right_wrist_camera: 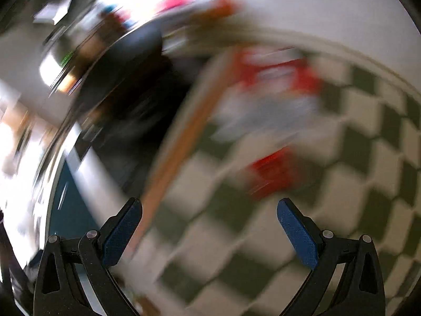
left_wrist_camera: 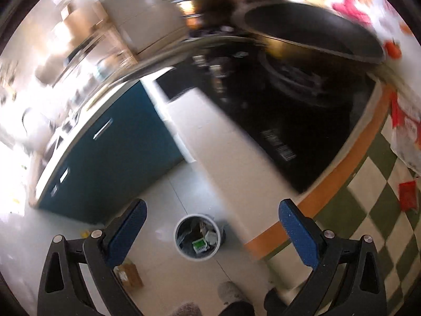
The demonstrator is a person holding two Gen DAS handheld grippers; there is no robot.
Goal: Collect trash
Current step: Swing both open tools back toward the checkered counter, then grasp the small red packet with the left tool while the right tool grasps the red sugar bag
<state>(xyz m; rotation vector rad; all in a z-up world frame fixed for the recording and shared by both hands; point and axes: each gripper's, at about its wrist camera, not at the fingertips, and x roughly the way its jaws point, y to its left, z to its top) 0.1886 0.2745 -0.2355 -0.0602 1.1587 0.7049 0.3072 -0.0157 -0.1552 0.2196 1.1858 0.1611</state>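
Judging by the part-filled bin on the floor, I reckon red wrappers remain on the checked cloth; both grippers gape empty.

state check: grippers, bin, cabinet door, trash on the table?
left gripper: open, empty, above the floor.
right gripper: open, empty, over the checkered tablecloth.
trash bin: upright on the floor, uncovered, partly filled with trash.
blue cabinet door: shut.
red wrapper: lying on the tablecloth, not picked up.
red-and-white bag: lying on the tablecloth; blurred in the right wrist view.
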